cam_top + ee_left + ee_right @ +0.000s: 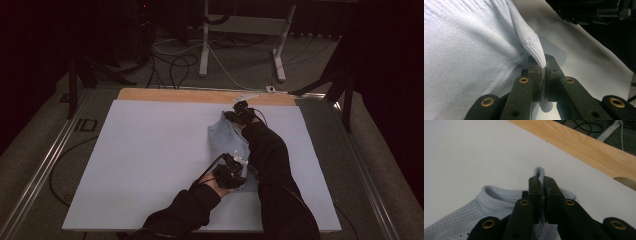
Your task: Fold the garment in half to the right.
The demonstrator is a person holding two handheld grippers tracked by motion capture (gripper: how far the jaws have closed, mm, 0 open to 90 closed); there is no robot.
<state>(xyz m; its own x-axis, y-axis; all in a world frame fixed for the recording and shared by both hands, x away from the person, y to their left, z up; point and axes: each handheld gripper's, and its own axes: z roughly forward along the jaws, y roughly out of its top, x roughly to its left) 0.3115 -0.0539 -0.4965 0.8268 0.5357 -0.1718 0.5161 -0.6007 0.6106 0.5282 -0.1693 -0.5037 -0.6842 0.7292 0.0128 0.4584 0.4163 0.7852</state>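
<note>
Garment gripped at both ends, fold or spread unfinished.

High view: you hold the pale blue knit top (227,140) right of centre on the white board (150,160), left gripper (231,172) near, right gripper (240,114) far, cloth bunched. Left gripper view: jaws clamped on a ribbed hem (534,47). Right gripper view: jaws clamped on the ribbed collar (539,172); mesh panel lies flat.
</note>
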